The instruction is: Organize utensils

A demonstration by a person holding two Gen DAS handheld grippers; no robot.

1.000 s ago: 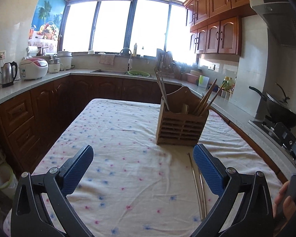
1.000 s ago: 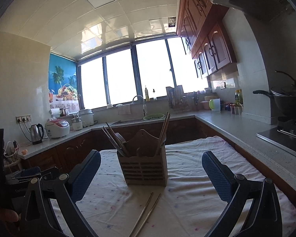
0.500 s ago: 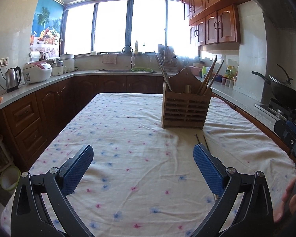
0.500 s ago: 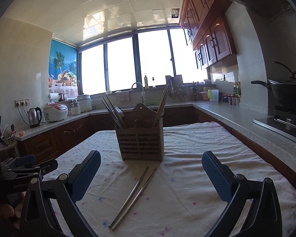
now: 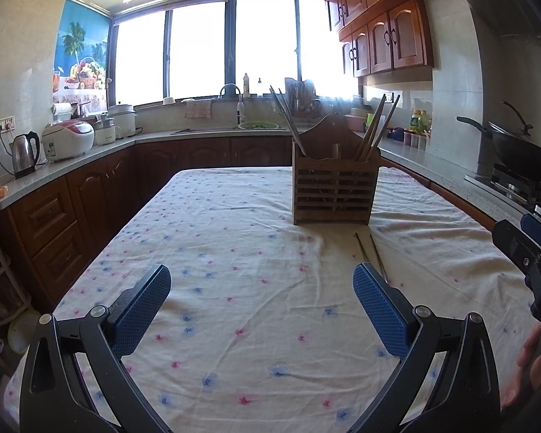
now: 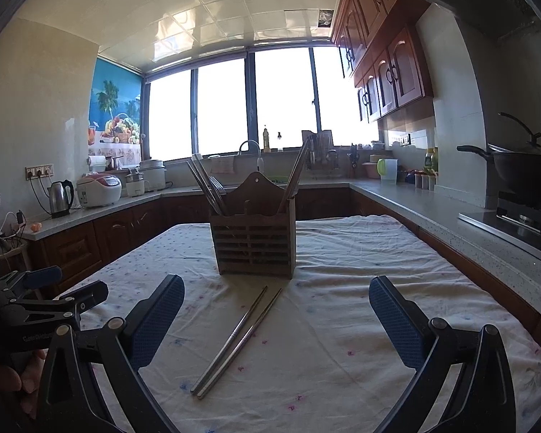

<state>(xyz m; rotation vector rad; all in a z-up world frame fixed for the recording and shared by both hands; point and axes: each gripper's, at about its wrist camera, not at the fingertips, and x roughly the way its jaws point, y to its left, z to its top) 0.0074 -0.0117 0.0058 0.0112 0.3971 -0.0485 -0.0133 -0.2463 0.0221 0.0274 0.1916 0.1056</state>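
Cream tablecloth (image 5: pixel 234 252) with pink and blue flowers, brown wooden holder (image 6: pixel 254 243), silver chopsticks (image 6: pixel 238 339), blue claw pads (image 6: pixel 393 324)

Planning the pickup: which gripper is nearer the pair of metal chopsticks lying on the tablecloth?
Right. The right gripper is centred over the pair of metal chopsticks; the left gripper sits off to their left.

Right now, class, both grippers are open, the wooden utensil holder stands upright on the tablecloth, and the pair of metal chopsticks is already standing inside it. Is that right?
One detail is wrong. The pair of metal chopsticks lies flat on the tablecloth in front of the wooden utensil holder, not inside it; the right wrist view shows this. The left gripper and right gripper are indeed open, and the holder stands upright.
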